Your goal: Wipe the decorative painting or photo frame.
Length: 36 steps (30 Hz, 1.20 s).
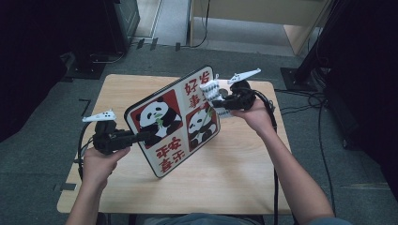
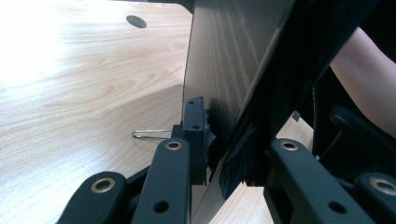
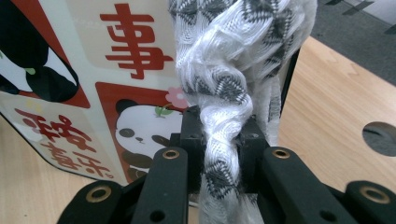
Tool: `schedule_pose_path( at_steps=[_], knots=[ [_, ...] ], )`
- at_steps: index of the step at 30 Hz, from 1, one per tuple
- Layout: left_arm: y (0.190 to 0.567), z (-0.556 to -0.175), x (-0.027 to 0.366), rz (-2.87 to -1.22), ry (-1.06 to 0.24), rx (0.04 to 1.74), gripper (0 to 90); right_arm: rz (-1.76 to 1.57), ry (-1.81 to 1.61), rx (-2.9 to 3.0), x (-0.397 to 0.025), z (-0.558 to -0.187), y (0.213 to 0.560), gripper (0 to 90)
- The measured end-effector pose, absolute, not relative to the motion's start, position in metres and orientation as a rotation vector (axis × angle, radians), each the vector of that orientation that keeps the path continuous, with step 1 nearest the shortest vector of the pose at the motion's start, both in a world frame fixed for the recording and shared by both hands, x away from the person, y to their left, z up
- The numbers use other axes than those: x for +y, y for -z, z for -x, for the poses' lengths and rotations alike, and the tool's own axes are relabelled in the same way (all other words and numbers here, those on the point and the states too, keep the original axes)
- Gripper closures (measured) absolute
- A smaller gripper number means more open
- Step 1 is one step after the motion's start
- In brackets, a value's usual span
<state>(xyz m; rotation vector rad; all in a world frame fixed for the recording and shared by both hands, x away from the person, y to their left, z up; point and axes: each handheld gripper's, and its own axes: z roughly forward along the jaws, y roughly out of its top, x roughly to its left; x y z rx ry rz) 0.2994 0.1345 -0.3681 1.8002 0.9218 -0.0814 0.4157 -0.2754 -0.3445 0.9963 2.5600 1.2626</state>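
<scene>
Both grippers are chunky black plastic: left gripper (image 1: 141, 137) and right gripper (image 1: 217, 101) each carry a pale three-cornered plate on top, brass-ringed pivot screws along the linkage arms, and a black cable trailing behind. Forearms are bare.

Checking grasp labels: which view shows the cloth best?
Right gripper view: the white-and-grey patterned cloth sits close up, pinched in the right hand-held gripper. High view shows it small against the panda board. Left gripper view gives the board's edge.

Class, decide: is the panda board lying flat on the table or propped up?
Propped up: the panda board stands tilted on its lower edge, clamped by the left gripper.
</scene>
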Motion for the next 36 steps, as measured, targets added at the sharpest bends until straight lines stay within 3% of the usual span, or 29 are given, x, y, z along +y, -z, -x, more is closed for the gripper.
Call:
schedule_pose_path(
  at_steps=[36],
  knots=[
    [0.368, -0.299, 0.134, -1.8, 0.077, 0.921, 76.8, -1.09, -1.188, 2.622, -0.286, -0.41, 0.387, 78.9]
  ],
)
